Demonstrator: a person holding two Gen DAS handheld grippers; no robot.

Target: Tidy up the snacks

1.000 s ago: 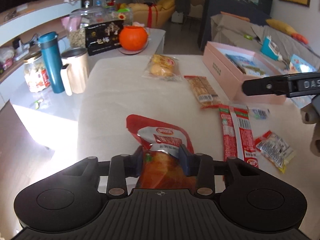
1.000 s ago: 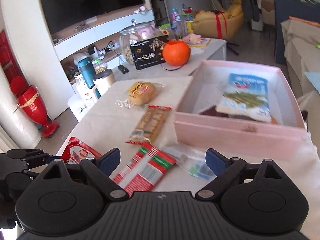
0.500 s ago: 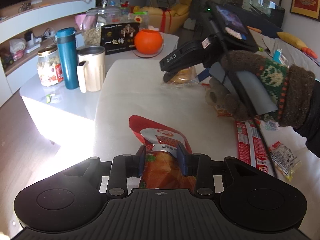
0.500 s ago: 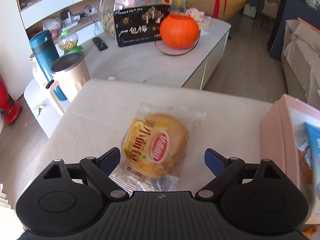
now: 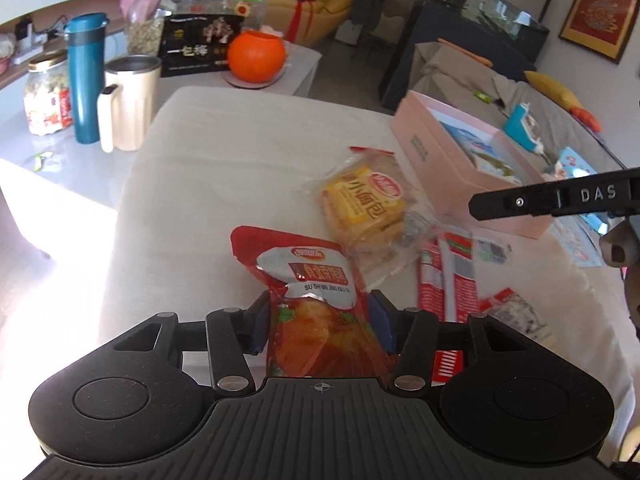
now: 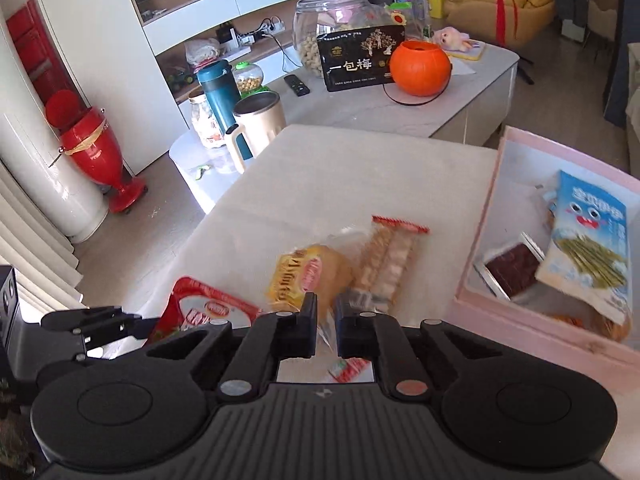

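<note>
1. Right tongs (image 6: pixel 326 322) pinch the clear wrapper edge of the bread pack (image 6: pixel 310 278), lifted just above the desk (image 6: pixel 340 168).
2. Left tongs (image 5: pixel 320 322) clench a red pouch (image 5: pixel 316 300).
3. Next move, likely: carry the bread right, into the pink box (image 6: pixel 486 216).

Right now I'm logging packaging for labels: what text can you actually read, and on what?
"一包梅": black box beside the orange pumpkin.
"SU SHI BEI JING KAO YA": red pouch in the left gripper.
"小面包": bread pack, held by the right gripper.
"DAS": right gripper's finger.
Pink box print: unreadable.
</note>
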